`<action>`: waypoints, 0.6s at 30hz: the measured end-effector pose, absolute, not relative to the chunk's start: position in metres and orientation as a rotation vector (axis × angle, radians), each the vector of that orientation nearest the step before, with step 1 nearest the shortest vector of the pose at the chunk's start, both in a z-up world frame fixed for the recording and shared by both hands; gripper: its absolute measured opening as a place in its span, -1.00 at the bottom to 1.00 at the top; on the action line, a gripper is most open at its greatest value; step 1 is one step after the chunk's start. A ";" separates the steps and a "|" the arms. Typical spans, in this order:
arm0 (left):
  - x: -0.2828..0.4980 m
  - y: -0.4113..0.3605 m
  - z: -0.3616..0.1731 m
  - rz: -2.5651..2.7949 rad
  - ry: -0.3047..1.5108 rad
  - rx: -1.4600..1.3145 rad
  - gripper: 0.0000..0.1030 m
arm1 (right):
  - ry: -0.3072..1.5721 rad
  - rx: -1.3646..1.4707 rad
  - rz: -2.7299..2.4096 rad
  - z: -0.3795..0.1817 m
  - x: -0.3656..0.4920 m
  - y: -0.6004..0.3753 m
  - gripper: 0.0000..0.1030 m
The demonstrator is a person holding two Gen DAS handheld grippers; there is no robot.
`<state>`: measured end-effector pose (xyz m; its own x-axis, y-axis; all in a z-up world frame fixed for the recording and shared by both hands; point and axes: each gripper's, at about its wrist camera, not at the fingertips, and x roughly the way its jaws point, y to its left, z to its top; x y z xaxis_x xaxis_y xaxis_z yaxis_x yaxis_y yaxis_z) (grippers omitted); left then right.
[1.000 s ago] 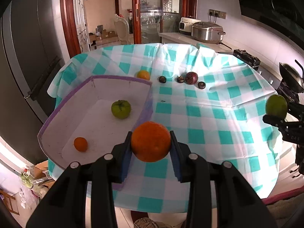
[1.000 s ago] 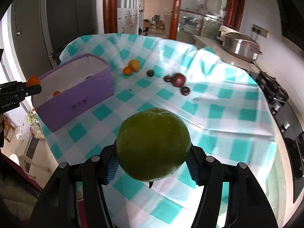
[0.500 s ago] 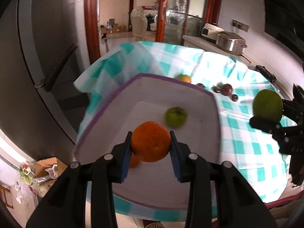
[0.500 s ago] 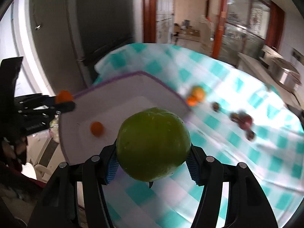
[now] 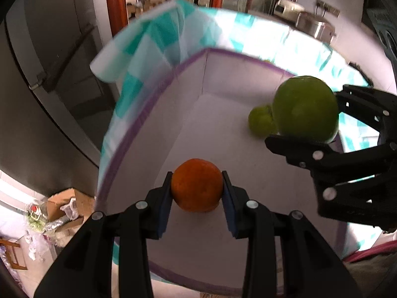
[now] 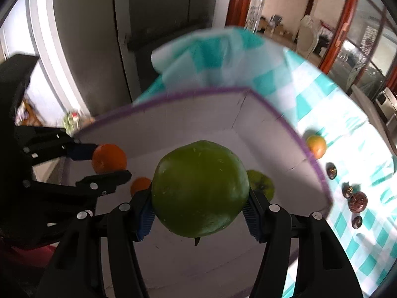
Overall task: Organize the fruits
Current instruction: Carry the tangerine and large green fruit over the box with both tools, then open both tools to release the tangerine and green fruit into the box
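While both grippers hang over the purple-rimmed box point(image 5: 158, 104), each is clamped on a fruit: left gripper point(image 5: 197, 191) has its blue pads tight on an orange point(image 5: 197, 188), right gripper point(image 6: 199, 209) pinches a large green fruit point(image 6: 200, 190) that bulges well past its pads. In the left wrist view the right gripper point(image 5: 306, 118) sits to the right, its green fruit point(image 5: 305, 109) above the box's right side, overlapping a smaller green fruit point(image 5: 260, 121) lying on the box floor near the far right wall. Right wrist view shows the left gripper point(image 6: 105, 160) at left, its orange point(image 6: 109, 158) above the near left part of the box, with a small orange fruit point(image 6: 140, 185) on the floor below it. Outside the box, on the teal checked cloth point(image 6: 347, 134) covering the bench, lie another orange point(image 6: 315, 146) just beside the right wall and several dark round fruits point(image 6: 357, 201) further right. View is motion-blurred.
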<state>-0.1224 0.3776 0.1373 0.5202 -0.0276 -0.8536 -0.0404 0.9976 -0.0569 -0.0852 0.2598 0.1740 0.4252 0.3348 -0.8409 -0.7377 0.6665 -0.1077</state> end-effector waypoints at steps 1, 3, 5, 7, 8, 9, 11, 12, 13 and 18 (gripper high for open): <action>-0.120 0.381 0.131 0.010 1.046 -0.077 -0.28 | 0.917 -0.546 0.709 0.167 -0.085 0.265 0.15; -0.116 0.383 0.125 0.012 1.061 -0.048 -0.28 | 0.958 -0.616 0.710 0.153 -0.084 0.274 0.15; -0.112 0.381 0.121 -0.010 1.080 -0.031 -0.28 | 0.998 -0.657 0.709 0.141 -0.084 0.279 0.15; -0.106 0.379 0.114 -0.024 1.105 -0.011 -0.27 | 1.047 -0.692 0.698 0.127 -0.082 0.284 0.15; -0.104 0.378 0.111 -0.030 1.114 0.001 -0.27 | 1.068 -0.704 0.692 0.122 -0.081 0.286 0.15; -0.103 0.378 0.109 -0.035 1.119 0.002 -0.26 | 1.084 -0.714 0.688 0.117 -0.080 0.289 0.15; -0.097 0.378 0.104 -0.051 1.135 0.004 -0.25 | 1.121 -0.722 0.678 0.108 -0.078 0.290 0.15; -0.095 0.378 0.102 -0.055 1.141 0.006 -0.25 | 1.139 -0.720 0.673 0.106 -0.077 0.290 0.15; -0.093 0.378 0.099 -0.060 1.143 0.004 -0.25 | 1.159 -0.713 0.668 0.104 -0.075 0.290 0.15; -0.082 0.380 0.093 -0.065 1.156 0.002 -0.11 | 1.218 -0.681 0.645 0.100 -0.065 0.288 0.16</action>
<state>-0.0824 0.3798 0.0934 0.4016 -0.0498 -0.9145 0.0523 0.9981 -0.0314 -0.0650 0.2875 0.1003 0.2229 0.0803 -0.9715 -0.7585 0.6403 -0.1211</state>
